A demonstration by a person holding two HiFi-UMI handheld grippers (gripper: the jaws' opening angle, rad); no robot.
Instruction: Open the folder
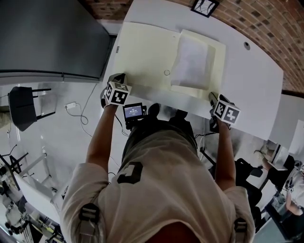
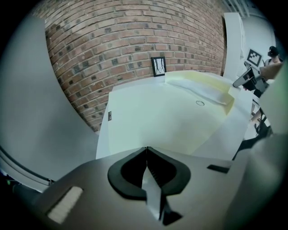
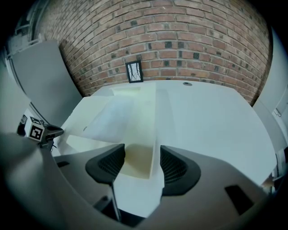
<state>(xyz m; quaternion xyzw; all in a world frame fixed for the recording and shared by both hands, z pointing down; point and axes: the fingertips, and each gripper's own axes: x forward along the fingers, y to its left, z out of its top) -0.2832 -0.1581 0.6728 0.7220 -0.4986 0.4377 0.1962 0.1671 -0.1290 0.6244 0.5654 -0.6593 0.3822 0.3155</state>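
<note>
A pale yellow folder [image 1: 147, 57] lies spread flat on the white table [image 1: 256, 80], with white papers [image 1: 192, 61] in its right half. My left gripper [image 1: 121, 78] is at the folder's near left corner. In the left gripper view its jaws [image 2: 146, 148] meet tip to tip over the cover [image 2: 180, 121]; I cannot tell whether the cover's edge is caught. My right gripper [image 1: 212, 97] is at the near right corner. In the right gripper view it [image 3: 141, 155] stands open, with the folder's corner [image 3: 135, 157] between the pads but untouched.
A small framed card [image 1: 205, 5] leans on the brick wall at the table's far edge. A grey cabinet [image 1: 47, 38] stands left of the table, and a chair [image 1: 21, 107] is on the floor. A cable hole [image 1: 246, 45] sits in the tabletop to the right.
</note>
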